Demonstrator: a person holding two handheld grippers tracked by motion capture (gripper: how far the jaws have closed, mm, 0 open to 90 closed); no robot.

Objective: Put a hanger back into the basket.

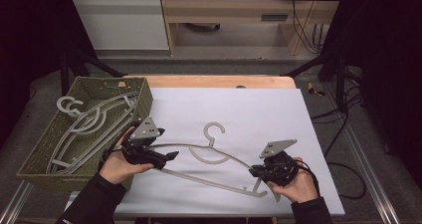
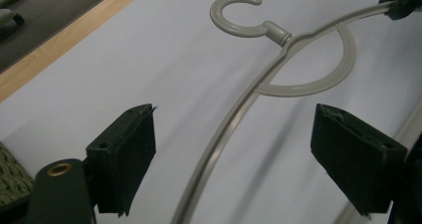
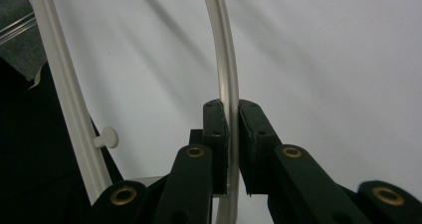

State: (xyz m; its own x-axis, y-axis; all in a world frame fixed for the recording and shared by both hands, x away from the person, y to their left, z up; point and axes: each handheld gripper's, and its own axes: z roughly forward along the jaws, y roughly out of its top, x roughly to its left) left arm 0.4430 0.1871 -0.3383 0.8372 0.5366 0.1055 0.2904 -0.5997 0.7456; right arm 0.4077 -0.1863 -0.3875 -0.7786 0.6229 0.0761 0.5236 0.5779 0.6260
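Plastic hanger (image 1: 219,157) near the worktop's front edge looks light, thin, springy: right gripper (image 1: 255,172) clenched on its arm, left gripper (image 1: 173,156) released astride the other arm

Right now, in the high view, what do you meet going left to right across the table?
Woven basket with hangers inside → left gripper, jaws open around the hanger's arm → grey hanger hook → right gripper, clamped on the hanger's other arm.
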